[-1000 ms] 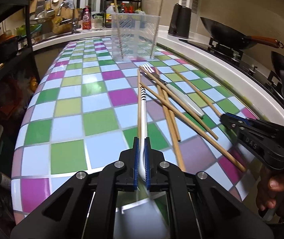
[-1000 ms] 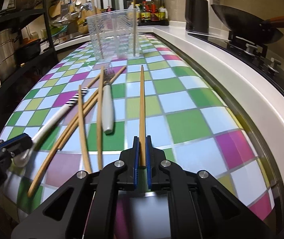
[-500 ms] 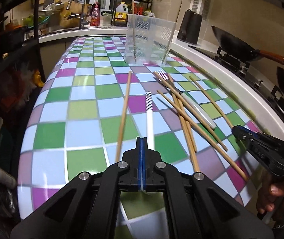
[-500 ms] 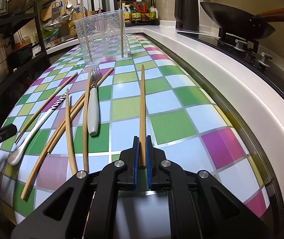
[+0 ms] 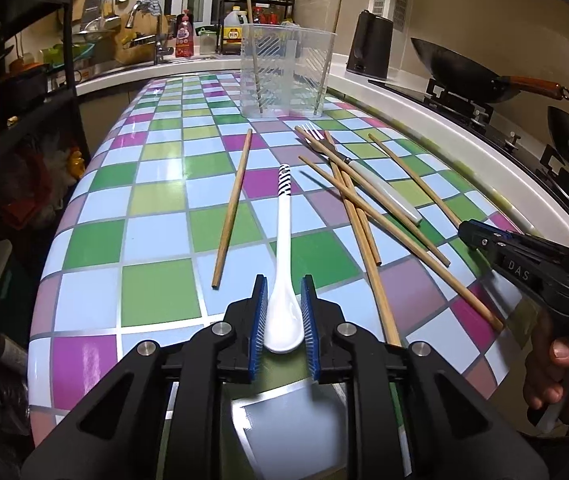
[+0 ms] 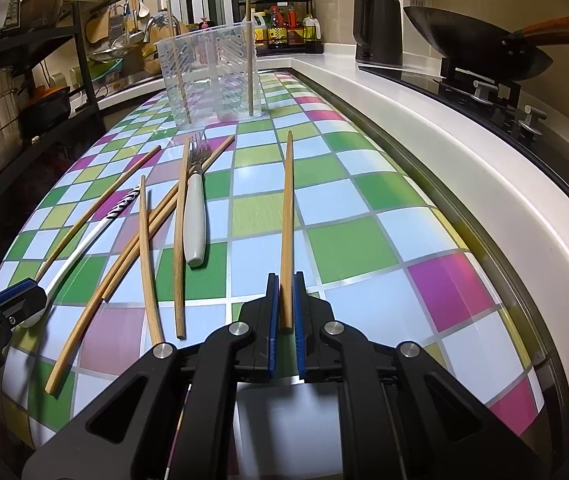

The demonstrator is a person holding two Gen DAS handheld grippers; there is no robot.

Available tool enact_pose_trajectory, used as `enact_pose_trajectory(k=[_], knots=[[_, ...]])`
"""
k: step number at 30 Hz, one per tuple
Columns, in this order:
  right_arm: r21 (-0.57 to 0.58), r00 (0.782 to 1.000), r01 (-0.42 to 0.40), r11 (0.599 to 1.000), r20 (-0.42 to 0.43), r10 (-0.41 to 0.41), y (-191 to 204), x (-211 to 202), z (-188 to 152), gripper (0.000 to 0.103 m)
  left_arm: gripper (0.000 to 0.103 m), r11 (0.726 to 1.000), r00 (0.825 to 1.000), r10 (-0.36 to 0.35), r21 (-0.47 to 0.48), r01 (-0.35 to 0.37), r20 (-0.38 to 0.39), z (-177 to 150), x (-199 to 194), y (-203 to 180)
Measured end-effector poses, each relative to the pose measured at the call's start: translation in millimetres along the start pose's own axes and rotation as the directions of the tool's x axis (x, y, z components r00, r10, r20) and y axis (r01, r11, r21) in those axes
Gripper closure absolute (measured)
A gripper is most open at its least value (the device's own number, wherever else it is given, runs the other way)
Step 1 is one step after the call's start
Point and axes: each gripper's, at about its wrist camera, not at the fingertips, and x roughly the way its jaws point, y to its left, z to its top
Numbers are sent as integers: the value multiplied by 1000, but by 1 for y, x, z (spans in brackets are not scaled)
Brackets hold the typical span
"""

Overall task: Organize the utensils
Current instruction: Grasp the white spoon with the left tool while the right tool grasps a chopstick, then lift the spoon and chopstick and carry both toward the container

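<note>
Your left gripper is opening around the white spoon, whose bowl lies between the pads on the bench, handle pointing straight ahead toward the clear utensil holder; your right gripper stays clenched on a chopstick.

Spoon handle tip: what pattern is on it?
Black-and-white stripes on the spoon handle's tip; the rest is plain white. Clearest in the left wrist view.

Glowing warm and fairly dim indoors, lit from overhead. Glaring in pale streaks off the glossy checked tabletop and white counter edge. Bending straight lines hard toward the edges, darkening in the corners. Staying sharp mid-frame, softening slightly far back.
</note>
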Motion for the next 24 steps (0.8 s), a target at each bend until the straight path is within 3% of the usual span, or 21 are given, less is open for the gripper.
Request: enact_pose_trajectory(k=[5,9,14,17,20,24], knots=[[-3,1000,-5,1000,5,5,0,-1,-1,95,78,1000,999,20,-15,-19,30,0,-7,4],[-5,1000,-8,1000,7,8,1,-1,-1,93,78,999,1000,7,-38,-7,-18,-4,-2,8],[-8,1000,-9,1000,11,9,2,-2,-2,93,78,1000,1000,-11,-8,10,-19,-7,-2,1],[-8,1000,-11,1000,15,11,3,-3,-3,93,80,1000,1000,-7,19,8,-18,-9,-1,-5],[-11,1000,-12,1000,20,12,3,-4,-5,93,89,999,1000,-14,43,15,-14,-10,-1,-11],[-10,999,-12,1000,33,12,4,-5,-8,93,90,999,1000,-13,43,13,-3,-11,-1,-11]])
